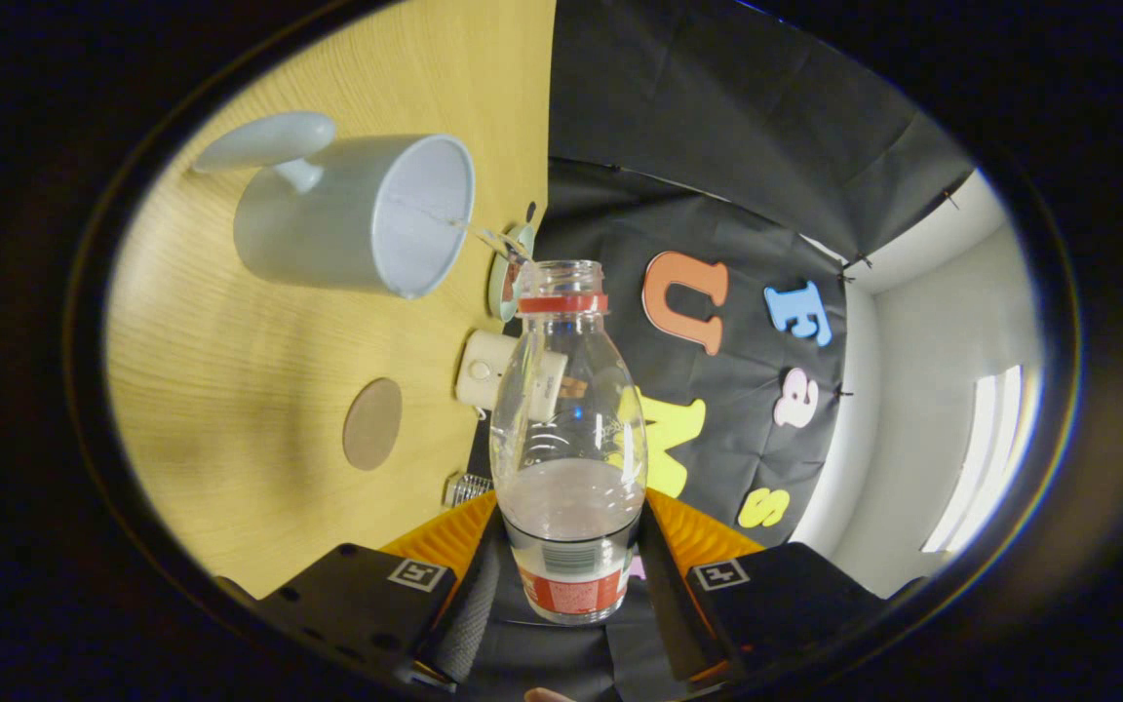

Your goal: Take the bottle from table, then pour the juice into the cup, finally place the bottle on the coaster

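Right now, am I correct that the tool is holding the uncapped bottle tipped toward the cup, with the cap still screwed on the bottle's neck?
Not quite: the gripper view shows the bottle has no cap; its mouth is open, with a thin stream running into the cup. The rest holds: the tool grips the bottle, tipped toward the cup.

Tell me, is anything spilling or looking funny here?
Nothing is spilled. The claw holds the open bottle tipped on its side, and a thin stream runs from its mouth into the white cup. The wooden table around the round coaster looks dry.
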The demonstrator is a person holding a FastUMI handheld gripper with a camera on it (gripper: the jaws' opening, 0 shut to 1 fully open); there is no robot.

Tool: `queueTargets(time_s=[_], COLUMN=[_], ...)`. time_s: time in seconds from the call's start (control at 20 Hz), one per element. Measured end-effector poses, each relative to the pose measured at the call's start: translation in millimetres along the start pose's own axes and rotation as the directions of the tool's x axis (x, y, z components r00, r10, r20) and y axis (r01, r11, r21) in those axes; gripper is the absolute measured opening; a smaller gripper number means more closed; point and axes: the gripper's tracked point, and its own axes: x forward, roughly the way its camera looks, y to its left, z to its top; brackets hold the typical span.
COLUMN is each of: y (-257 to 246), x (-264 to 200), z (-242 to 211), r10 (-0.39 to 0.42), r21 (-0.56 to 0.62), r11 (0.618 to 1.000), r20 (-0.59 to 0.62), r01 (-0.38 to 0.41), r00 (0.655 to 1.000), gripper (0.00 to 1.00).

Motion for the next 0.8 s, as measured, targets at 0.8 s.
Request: queueTargets(time_s=[0.8], y=[-23.2], x=[3.3], z=[-1.6], r10=[-0.024], r21=[-0.096], r11=[0.995], r20=[0.021], r01=[0.026], r00=[0.999], gripper=[0.76])
